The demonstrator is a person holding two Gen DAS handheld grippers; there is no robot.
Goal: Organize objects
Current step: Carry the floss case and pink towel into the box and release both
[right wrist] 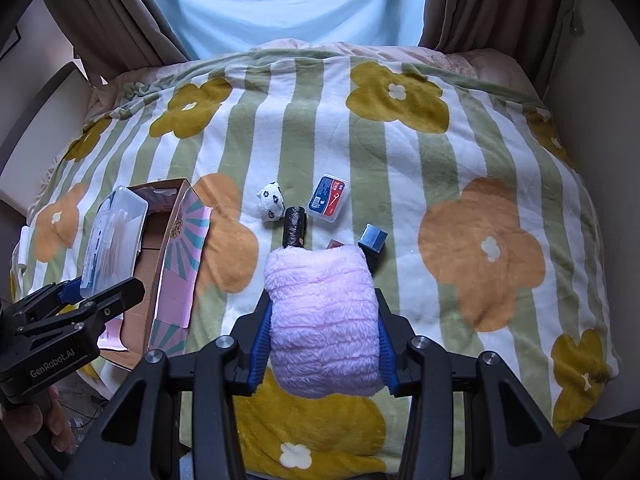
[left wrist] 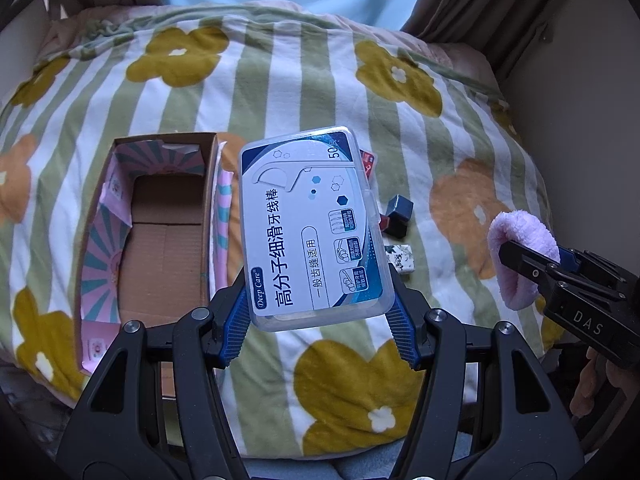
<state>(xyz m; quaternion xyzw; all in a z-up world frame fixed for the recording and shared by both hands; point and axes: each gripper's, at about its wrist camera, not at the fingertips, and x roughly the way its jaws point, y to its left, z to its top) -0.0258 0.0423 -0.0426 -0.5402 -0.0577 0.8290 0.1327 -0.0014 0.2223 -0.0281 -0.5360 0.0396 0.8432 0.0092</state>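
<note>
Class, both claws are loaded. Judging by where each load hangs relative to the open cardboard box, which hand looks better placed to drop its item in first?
Left. Its claw holds the floss case right beside the cardboard box; the right claw, gripping the pink fluffy item, is farther away.

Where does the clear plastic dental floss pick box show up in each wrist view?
Left wrist view: the clear plastic floss pick box fills the centre, clamped in the left gripper.
Right wrist view: it sits at the left edge, seen from its side, in that same gripper.
Shared landmark: the open cardboard box with pink sunburst lining.
</note>
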